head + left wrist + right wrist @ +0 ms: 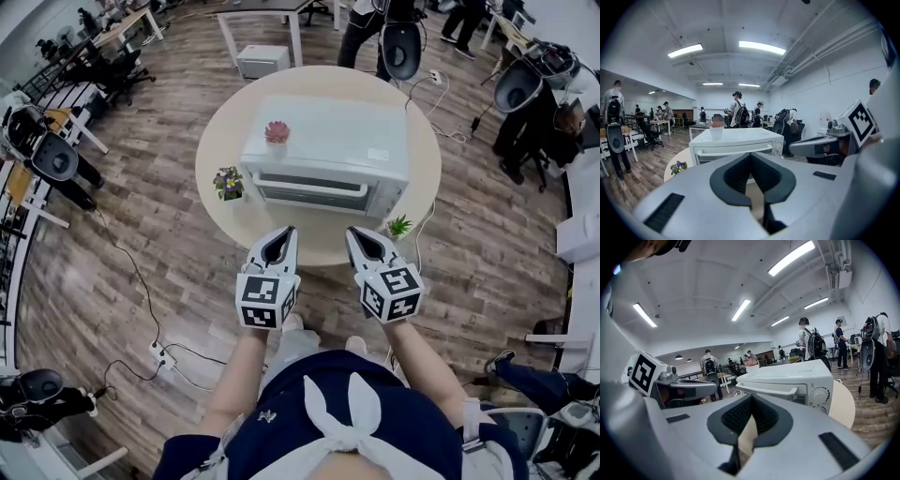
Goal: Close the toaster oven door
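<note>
A white toaster oven (pixel 328 155) stands on the round beige table (pixel 225 122) with its door upright and its handle bar (pixel 309 185) across the front. It also shows in the left gripper view as the oven (pixel 736 140) and in the right gripper view as the oven (pixel 787 378). My left gripper (pixel 292 232) and right gripper (pixel 351 232) hang side by side near the table's front edge, apart from the oven. Both are shut with nothing between the jaws, left gripper (pixel 751 154), right gripper (pixel 751 397).
A small pink potted plant (pixel 277 132) sits on the oven's top. A flower pot (pixel 228 183) stands left of the oven and a green plant (pixel 400 226) at its front right. Several people, chairs and desks fill the room behind. A cable (pixel 141 281) runs across the wooden floor.
</note>
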The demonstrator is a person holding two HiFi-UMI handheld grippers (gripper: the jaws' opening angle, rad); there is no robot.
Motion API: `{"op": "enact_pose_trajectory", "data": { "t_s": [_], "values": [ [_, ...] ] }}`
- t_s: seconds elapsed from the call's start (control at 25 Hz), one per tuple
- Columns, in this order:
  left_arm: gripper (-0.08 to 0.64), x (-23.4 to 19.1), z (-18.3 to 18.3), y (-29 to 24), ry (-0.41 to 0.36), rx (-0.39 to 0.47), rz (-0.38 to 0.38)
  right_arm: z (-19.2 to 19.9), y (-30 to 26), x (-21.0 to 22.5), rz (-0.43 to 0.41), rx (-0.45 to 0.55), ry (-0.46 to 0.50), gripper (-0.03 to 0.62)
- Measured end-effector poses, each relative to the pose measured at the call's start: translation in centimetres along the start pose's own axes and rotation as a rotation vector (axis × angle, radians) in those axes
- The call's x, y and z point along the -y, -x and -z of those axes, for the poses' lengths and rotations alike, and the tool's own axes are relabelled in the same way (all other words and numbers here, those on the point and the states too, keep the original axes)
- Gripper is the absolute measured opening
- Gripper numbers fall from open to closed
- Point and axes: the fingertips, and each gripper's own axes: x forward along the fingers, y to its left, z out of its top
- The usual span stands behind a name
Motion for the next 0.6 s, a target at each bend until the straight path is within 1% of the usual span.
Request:
{"op": "enact_pose_trajectory", "data": {
  "t_s": [0.36,0.6],
  "values": [
    [0.021,0.7,0.3,0.6,0.015,0.015,-0.009,0.3,1.0,-0.2,-0.007,-0.011,0.016,0.003],
    [0.021,1.0,0.8,0.4,0.023,0.010,-0.005,0.7,1.3,0.0,-0.007,-0.018,0.019,0.003]
  ]
}}
